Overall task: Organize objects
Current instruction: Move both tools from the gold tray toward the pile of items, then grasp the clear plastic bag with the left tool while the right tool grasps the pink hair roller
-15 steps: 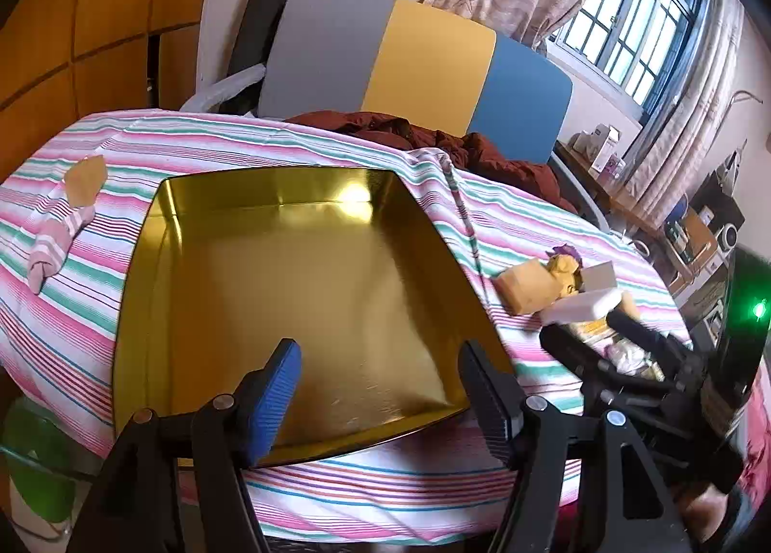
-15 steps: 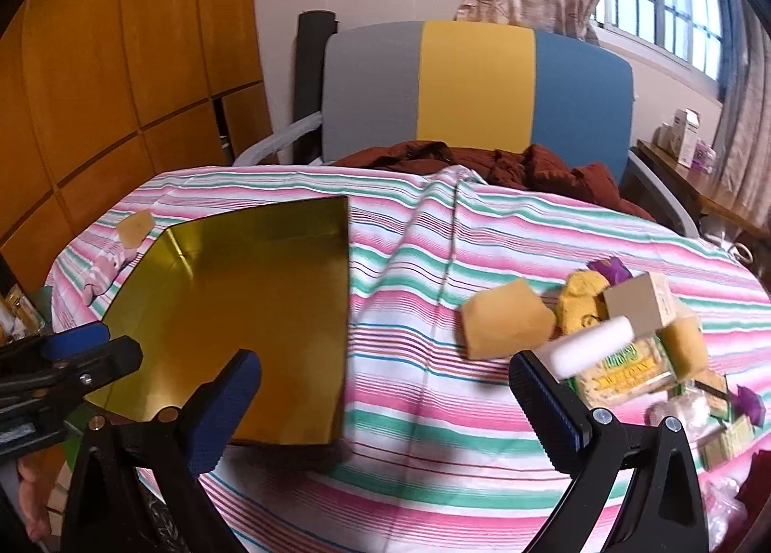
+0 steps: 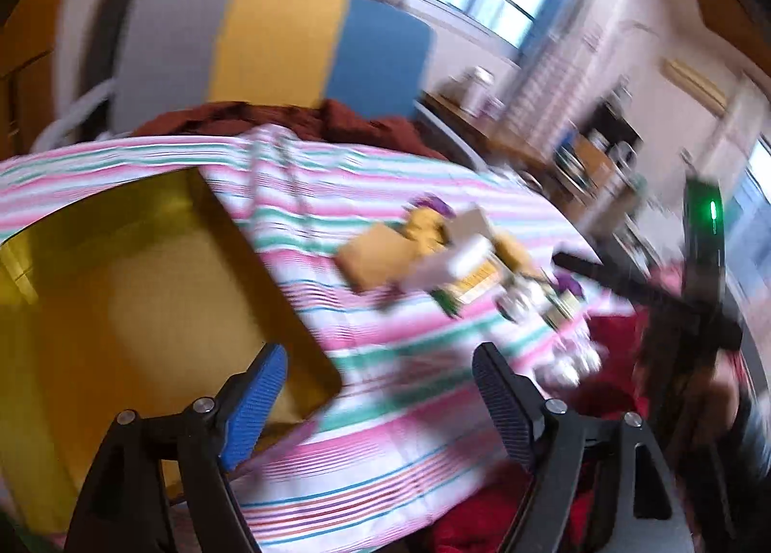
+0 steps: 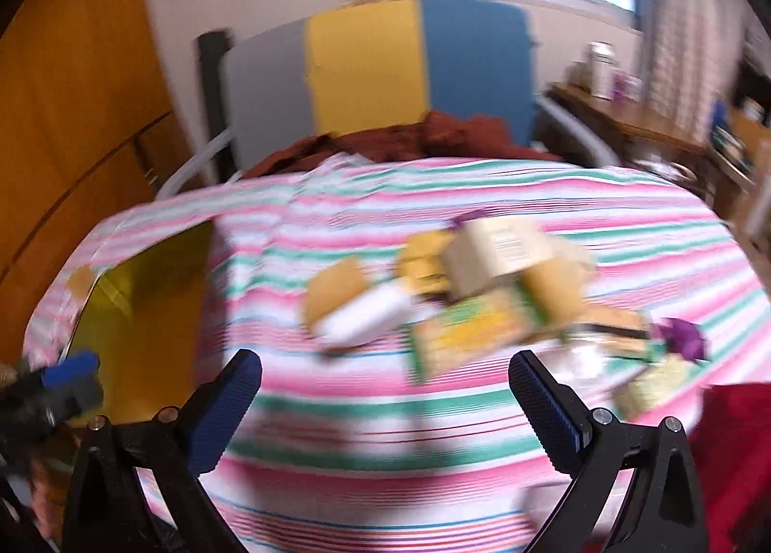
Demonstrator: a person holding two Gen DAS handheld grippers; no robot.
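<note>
A gold metal tray (image 3: 120,293) lies on the striped tablecloth at the left; it also shows in the right wrist view (image 4: 149,293). A pile of small items (image 4: 482,293) lies to its right: a tan sponge (image 4: 337,293), a white roll (image 4: 366,322), a beige box (image 4: 496,254), a green-yellow packet (image 4: 472,336). The pile shows blurred in the left wrist view (image 3: 448,264). My left gripper (image 3: 380,399) is open and empty over the tray's near right corner. My right gripper (image 4: 385,408) is open and empty just short of the pile.
A grey, yellow and blue chair back (image 4: 380,71) with a dark red cloth (image 4: 414,138) stands behind the table. A tan scrap (image 4: 79,281) lies left of the tray. A red cloth (image 4: 737,456) is at the near right. Shelves and a window are at the right.
Both views have swung right and are now blurred. My left gripper moved from over the tray toward its right corner. My right gripper moved closer to the pile. Both stay open.
</note>
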